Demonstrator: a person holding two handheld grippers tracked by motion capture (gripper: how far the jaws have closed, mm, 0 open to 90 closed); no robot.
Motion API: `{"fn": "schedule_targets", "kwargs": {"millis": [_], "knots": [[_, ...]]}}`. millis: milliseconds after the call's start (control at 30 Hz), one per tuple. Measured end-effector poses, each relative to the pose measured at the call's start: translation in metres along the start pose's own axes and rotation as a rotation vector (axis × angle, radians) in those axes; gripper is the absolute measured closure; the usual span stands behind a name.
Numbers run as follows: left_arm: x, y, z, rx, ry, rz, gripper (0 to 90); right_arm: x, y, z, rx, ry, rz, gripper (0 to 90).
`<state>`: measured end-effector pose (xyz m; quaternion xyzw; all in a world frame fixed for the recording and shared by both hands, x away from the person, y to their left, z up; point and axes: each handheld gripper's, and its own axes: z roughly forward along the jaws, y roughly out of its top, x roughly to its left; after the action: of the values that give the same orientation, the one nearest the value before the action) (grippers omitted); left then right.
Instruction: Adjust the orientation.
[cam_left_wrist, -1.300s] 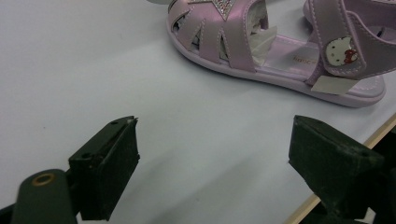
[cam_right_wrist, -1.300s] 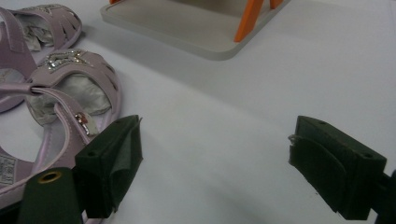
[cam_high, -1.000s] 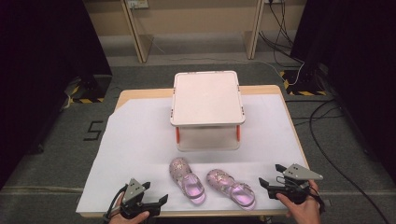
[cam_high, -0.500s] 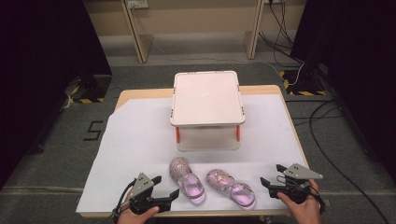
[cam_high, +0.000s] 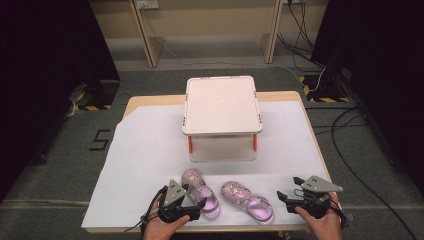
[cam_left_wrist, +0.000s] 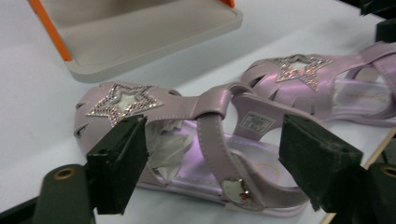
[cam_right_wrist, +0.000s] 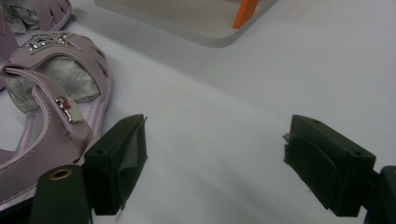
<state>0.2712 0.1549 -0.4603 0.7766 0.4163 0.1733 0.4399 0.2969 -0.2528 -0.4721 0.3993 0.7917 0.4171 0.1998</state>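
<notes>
Left hand-held gripper (cam_left_wrist: 210, 172), jaws spread, is straddling the left sandal (cam_left_wrist: 187, 154); right hand-held gripper (cam_right_wrist: 215, 163), spread, is hovering beside the right sandal (cam_right_wrist: 51, 112).

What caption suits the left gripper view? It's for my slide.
Open left gripper straddles a lilac sandal with a star on its toe, its twin beside it.

a white two-tier stand (cam_high: 221, 105) with orange posts stood mid-table on a white sheet (cam_high: 145, 150), floor cables (cam_high: 350, 150) lying beside it.

Bare cloth (cam_high: 150, 165) left (roomy); shelf (cam_high: 221, 105) blocks beyond both sandals (cam_high: 200, 192).
</notes>
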Motion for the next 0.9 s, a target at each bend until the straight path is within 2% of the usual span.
{"fn": "schedule_targets", "kwargs": {"millis": [167, 300, 367, 600, 700, 900], "knots": [[0.005, -0.002, -0.001, 0.015, -0.008, 0.013, 35.0, 0.001, 0.000, 0.000, -0.001, 0.006, -0.005, 21.2], [0.006, -0.001, -0.005, 0.010, -0.028, 0.052, 47.3, 0.001, 0.000, 0.001, 0.000, 0.007, -0.012, 21.3], [0.008, 0.000, -0.007, 0.010, -0.028, 0.056, 50.5, 0.002, 0.000, 0.001, 0.000, 0.006, -0.013, 21.3], [0.021, -0.001, -0.016, 0.009, -0.003, 0.061, 54.5, 0.002, 0.000, 0.001, 0.004, 0.006, -0.021, 21.3], [0.028, -0.002, -0.021, 0.015, -0.007, 0.051, 55.8, 0.002, 0.001, 0.001, 0.002, 0.010, -0.018, 21.4], [0.027, -0.004, -0.022, 0.014, -0.023, 0.058, 53.2, 0.002, 0.001, 0.001, 0.004, 0.007, -0.021, 21.4]]}}
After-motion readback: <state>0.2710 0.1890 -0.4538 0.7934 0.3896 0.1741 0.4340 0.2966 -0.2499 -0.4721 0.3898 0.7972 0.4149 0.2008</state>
